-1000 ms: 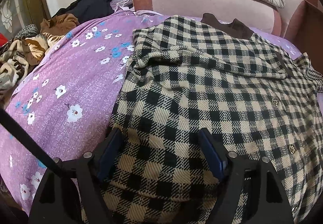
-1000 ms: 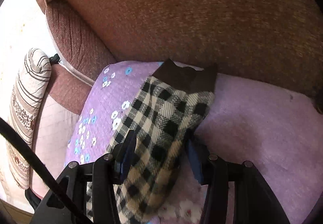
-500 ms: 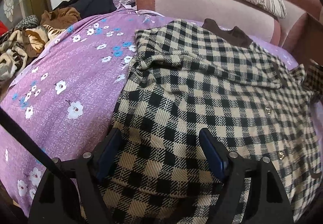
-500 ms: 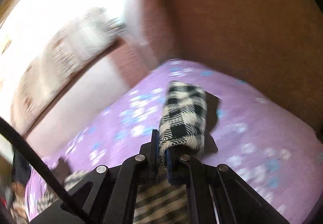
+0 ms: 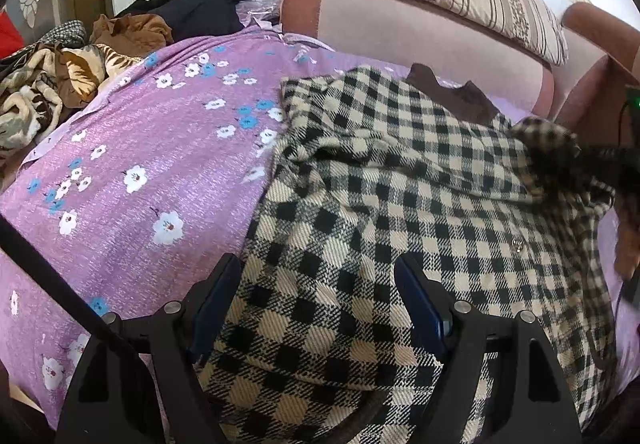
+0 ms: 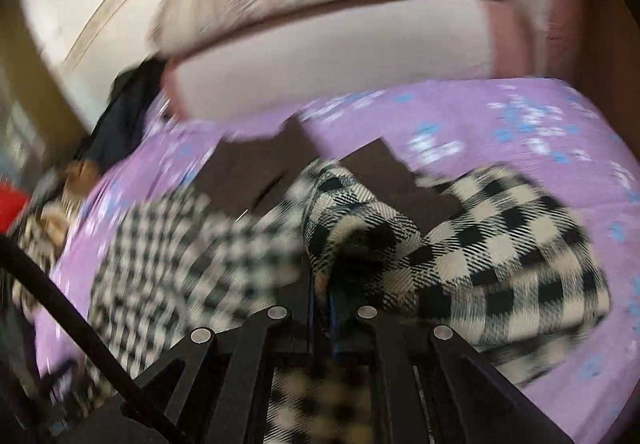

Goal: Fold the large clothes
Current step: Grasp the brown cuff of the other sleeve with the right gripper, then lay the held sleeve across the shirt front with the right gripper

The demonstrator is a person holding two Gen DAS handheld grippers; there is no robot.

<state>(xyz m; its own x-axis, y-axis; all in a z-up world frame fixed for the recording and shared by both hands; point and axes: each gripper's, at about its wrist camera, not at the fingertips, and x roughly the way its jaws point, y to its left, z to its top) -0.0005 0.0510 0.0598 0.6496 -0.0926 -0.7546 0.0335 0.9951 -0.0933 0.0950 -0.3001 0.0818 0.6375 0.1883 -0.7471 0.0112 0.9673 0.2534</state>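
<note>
On the purple floral bedsheet: one black-and-cream checked coat, brown collar, no legible label or writing. Left tongs spread over its hem, not gripping; right tongs pressed together, pinching a sleeve fold.

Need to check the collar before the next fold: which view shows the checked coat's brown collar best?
The left wrist view: the brown collar is sharp there, lying at the far edge of the checked coat on the purple sheet. The right wrist view shows the collar larger but motion-blurred, partly hidden behind the fold pinched in the right gripper.
</note>
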